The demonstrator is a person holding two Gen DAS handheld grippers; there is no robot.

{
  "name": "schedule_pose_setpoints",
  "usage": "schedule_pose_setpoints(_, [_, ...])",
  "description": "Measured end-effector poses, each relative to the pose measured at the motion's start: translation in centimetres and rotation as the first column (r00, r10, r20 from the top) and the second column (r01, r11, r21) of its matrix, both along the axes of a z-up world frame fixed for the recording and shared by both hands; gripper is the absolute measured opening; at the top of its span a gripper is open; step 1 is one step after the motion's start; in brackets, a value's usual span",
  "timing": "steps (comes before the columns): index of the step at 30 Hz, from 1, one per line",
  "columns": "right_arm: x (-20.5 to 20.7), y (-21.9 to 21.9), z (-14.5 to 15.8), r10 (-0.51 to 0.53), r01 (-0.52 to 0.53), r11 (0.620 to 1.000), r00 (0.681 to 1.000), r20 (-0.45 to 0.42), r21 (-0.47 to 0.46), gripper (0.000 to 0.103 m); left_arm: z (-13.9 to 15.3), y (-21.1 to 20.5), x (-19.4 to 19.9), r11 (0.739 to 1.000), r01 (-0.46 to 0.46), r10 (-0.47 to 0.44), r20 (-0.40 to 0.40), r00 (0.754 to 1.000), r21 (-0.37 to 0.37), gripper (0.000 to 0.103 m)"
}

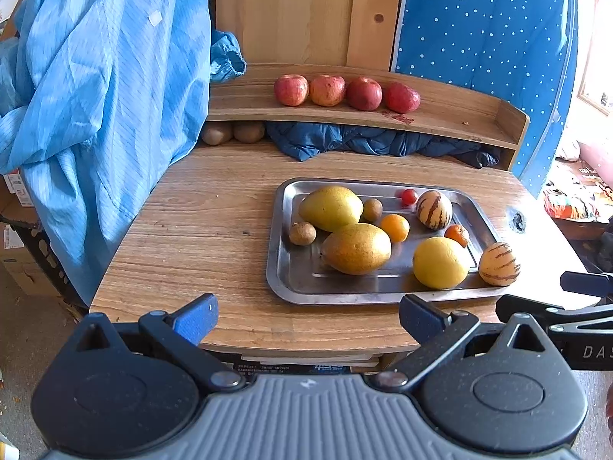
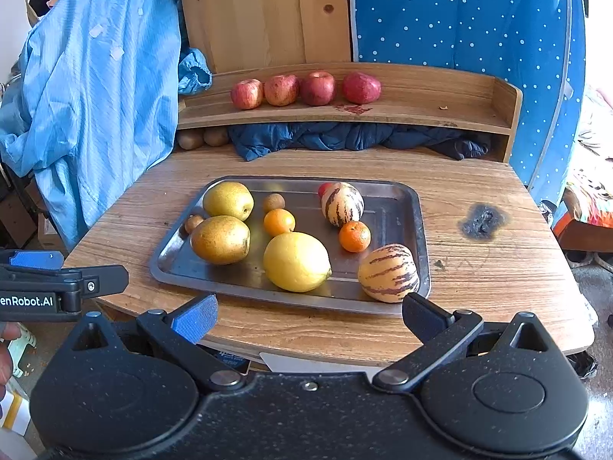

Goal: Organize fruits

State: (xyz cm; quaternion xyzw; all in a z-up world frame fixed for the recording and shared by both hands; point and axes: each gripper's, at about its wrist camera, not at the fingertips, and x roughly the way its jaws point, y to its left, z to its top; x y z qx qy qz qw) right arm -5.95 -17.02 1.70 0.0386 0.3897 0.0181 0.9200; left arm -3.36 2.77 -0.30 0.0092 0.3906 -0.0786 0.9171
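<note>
Metal tray, ahead of both grippers' fingers: 2 pears, 1 lemon, 2 striped melons, 2 tangerines, 2 small brown fruits, 1 red tomato. Shelf, beyond: 4 apples. Left gripper: spread wide, empty. Right gripper: spread wide, empty.

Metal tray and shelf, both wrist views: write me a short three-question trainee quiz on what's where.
1. How many apples sit in the row on the wooden shelf?
2. True or false: both striped melons lie on the metal tray.
3. Which gripper is shut on a fruit: A) left gripper, B) right gripper, C) neither?

Key
1. Four.
2. True; one lies at the tray's near right corner, the other further back, by the cherry tomato.
3. C; both have their fingers wide apart, short of the tray, holding nothing.
</note>
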Motion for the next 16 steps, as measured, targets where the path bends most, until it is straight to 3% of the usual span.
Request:
schedule_pose_setpoints(8, [0.05,-0.16,0.07,0.007,-0.007,1.000,1.000,0.005,0.000,0.102,0.05,-0.35,0.09,0.999,-0.026,0.026,-0.008,1.000,0.029,0.102])
schedule_pose_setpoints(16, [0.20,-0.34,0.15,0.011,-0.011,1.000,1.000,0.006,-0.001,0.102,0.21,0.02,0.13,0.999,-0.035,0.035,-0.007,0.999,0.001,0.102])
